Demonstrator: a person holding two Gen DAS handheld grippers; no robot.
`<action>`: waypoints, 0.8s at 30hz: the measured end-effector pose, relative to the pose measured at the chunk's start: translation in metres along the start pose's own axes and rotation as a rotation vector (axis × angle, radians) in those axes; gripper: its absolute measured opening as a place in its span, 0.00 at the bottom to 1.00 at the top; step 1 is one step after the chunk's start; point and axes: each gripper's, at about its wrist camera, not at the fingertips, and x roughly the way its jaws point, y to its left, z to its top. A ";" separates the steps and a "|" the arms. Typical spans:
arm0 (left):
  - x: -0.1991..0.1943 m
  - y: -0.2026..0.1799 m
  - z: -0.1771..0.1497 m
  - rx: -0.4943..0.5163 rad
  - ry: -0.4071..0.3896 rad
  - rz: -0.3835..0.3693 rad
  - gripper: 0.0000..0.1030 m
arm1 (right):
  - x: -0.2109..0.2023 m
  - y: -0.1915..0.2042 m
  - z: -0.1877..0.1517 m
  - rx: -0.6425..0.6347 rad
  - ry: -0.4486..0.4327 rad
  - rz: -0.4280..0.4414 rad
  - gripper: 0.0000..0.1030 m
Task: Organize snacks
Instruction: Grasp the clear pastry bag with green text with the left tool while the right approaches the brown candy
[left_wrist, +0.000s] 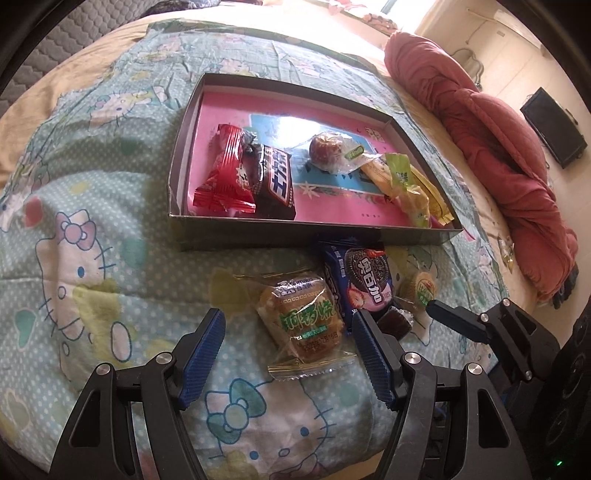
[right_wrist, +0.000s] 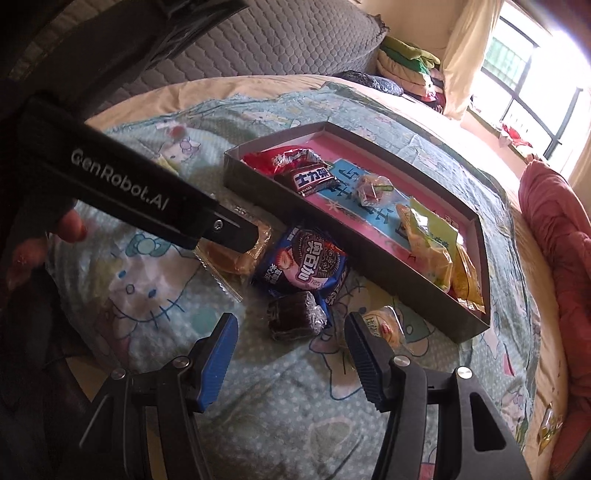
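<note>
The left gripper is hovering wide open around the wrapped pastry on the bedspread, probably lengthwise to its fingers; the right gripper, also open, is facing the dark cake.

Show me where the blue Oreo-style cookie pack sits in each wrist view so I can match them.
Left wrist: blue cookie pack lies on the blanket, centre-right, just below the box's near wall, above the left gripper.
Right wrist: blue cookie pack lies mid-frame, left of the box, above the right gripper.
Shared landmark: the grey box with the pink floor.
</note>
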 end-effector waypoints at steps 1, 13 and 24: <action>0.001 0.000 0.000 0.001 0.000 -0.002 0.71 | 0.001 0.001 0.000 -0.010 -0.004 -0.006 0.58; 0.015 -0.002 0.001 0.003 0.024 0.011 0.71 | 0.015 0.021 0.000 -0.122 -0.012 -0.062 0.47; 0.020 -0.001 0.004 0.009 0.011 0.023 0.71 | 0.026 0.019 0.001 -0.136 -0.004 -0.067 0.41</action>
